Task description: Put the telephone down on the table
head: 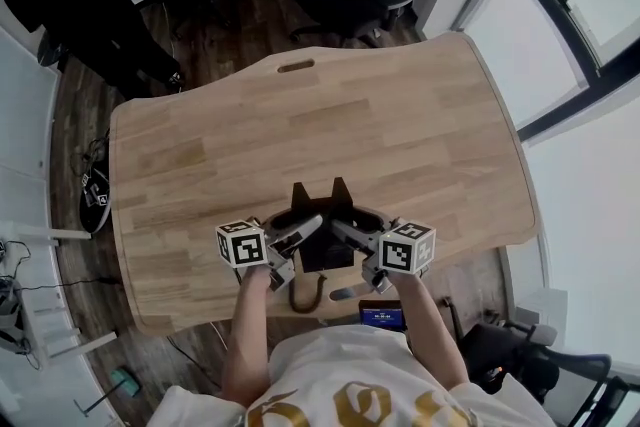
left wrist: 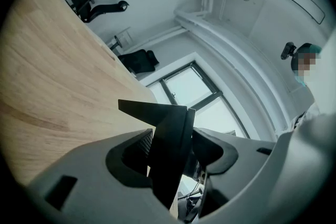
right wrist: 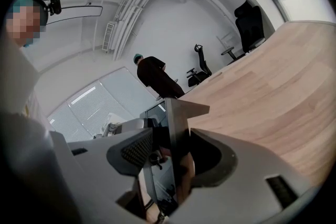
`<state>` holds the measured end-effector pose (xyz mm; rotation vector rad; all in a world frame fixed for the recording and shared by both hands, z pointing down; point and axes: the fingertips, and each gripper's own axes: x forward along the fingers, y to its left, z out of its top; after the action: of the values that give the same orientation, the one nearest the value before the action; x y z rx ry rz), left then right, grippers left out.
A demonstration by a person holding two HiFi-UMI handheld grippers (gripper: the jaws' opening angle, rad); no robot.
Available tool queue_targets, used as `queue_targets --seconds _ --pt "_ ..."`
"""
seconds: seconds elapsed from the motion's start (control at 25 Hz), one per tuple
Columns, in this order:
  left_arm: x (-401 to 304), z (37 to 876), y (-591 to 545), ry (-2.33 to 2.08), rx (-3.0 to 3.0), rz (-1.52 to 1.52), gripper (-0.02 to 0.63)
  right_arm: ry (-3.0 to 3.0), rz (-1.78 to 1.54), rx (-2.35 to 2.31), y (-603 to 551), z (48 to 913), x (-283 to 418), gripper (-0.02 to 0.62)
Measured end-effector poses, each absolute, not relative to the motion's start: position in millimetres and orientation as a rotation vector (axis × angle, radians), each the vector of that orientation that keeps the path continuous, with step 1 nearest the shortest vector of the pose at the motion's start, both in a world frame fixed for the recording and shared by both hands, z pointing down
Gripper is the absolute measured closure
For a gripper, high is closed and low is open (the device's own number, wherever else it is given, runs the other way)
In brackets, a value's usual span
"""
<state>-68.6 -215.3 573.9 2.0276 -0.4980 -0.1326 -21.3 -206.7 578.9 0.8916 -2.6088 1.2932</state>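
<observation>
Closest in, the left gripper [head: 297, 237] and right gripper [head: 352, 237] each have their jaws clamped on one side of the black telephone [head: 325, 227]. It hangs between them over the near edge of the wooden table [head: 400, 135], and its curly cord [head: 305, 293] dangles below. Looks to me like the lowering step, with the phone not set down yet. Next I'd move it further in from the edge, keep it level until it sits on the wood, then let both jaws go. Count: one telephone, one cord, one table, two grippers.
</observation>
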Motion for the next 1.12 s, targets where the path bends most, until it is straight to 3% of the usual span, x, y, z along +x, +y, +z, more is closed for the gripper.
queue_targets --seconds 1.12 --pt "-89.6 654.9 -295.8 -0.577 1.842 -0.141 0.383 -2.463 1.442 0.757 -289.3 657.4 -40.4 0.394"
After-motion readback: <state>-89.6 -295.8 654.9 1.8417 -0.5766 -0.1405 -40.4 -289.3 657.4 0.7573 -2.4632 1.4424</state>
